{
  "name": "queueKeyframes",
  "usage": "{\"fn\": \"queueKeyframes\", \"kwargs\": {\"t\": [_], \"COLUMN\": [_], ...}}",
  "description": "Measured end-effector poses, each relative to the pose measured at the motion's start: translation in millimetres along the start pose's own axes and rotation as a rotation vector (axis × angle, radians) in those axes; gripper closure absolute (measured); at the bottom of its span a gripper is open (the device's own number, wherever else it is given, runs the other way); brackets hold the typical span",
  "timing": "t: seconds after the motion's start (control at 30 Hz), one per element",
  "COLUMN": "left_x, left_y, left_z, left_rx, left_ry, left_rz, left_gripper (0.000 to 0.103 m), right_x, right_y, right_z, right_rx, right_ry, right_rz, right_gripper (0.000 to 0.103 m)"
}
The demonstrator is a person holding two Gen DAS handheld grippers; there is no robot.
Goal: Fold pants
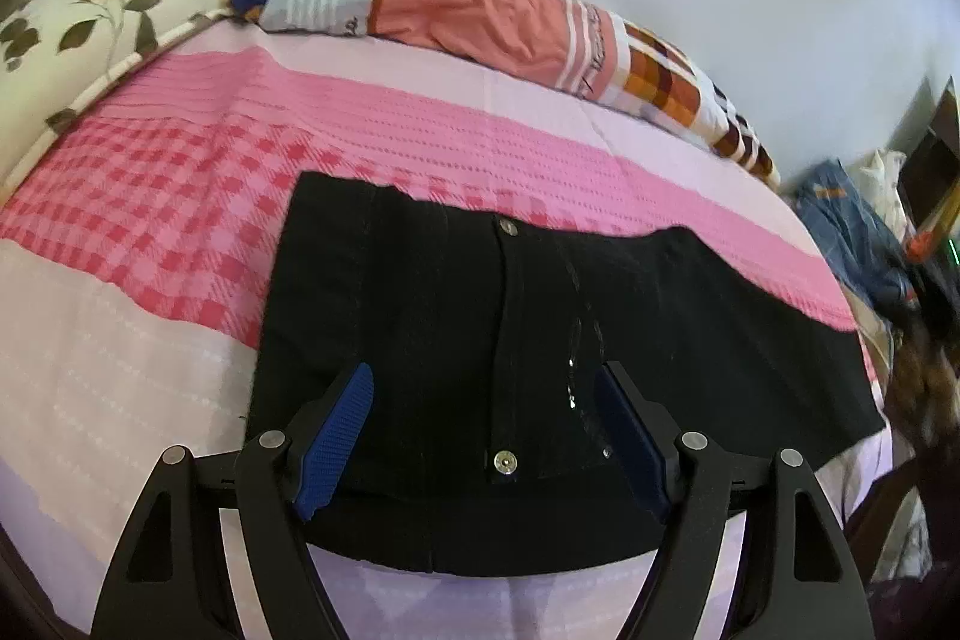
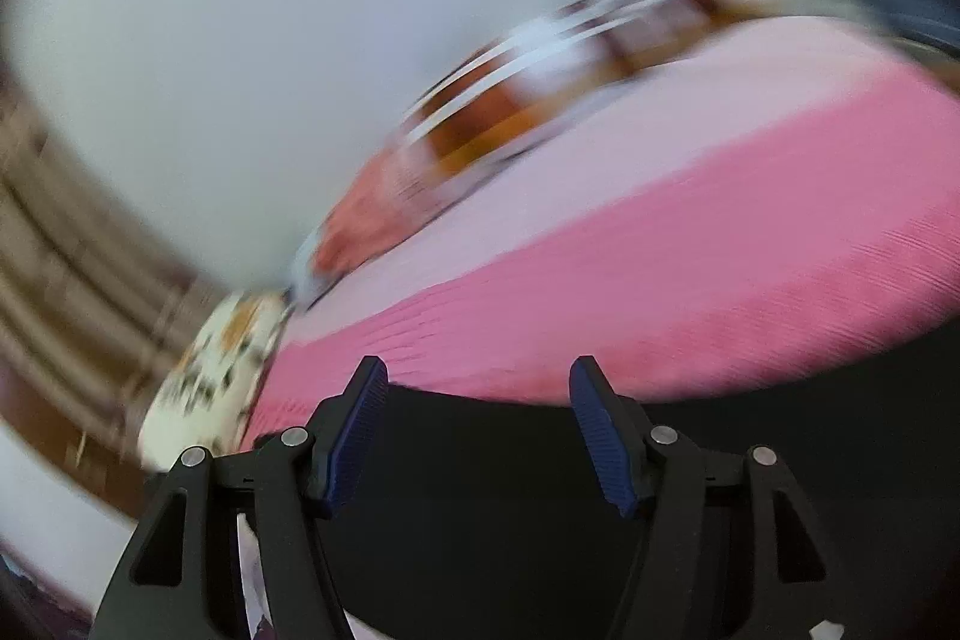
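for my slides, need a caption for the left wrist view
Open left claw hovers over folded black pants on a pink checked bedspread.

Black pants lay flat on the pink bedspread at frame centre; the left gripper hung spread above them, holding nothing.
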State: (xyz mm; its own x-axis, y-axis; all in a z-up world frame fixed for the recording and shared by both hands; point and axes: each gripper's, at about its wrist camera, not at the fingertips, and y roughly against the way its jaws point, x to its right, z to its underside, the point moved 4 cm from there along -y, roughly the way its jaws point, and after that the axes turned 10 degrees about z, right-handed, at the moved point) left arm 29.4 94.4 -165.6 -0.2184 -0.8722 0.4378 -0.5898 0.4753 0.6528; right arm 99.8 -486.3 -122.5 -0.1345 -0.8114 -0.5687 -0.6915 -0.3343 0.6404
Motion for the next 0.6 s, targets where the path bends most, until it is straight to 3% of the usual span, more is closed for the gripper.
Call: {"fn": "queueKeyframes", "kwargs": {"t": [0.13, 0.23, 0.33, 0.6], "left_x": [10, 23, 36, 72], "left_y": [10, 10, 5, -9], "left_z": [-6, -11, -15, -14], "left_rx": [0.038, 0.046, 0.046, 0.028], "left_ry": [0.006, 0.009, 0.025, 0.014], "left_rz": [0.018, 0.033, 0.066, 0.118], "left_gripper": [0.027, 0.027, 0.027, 0.026], "right_x": [126, 182, 212, 241], "right_y": [101, 139, 152, 142], "right_z": [39, 67, 81, 95], "right_rx": [0.097, 0.146, 0.174, 0.183], "right_ry": [-0.279, -0.431, -0.502, -0.615], "right_rz": [0.179, 0.222, 0.249, 0.194], "right_gripper": [0.041, 0.041, 0.041, 0.041]}}
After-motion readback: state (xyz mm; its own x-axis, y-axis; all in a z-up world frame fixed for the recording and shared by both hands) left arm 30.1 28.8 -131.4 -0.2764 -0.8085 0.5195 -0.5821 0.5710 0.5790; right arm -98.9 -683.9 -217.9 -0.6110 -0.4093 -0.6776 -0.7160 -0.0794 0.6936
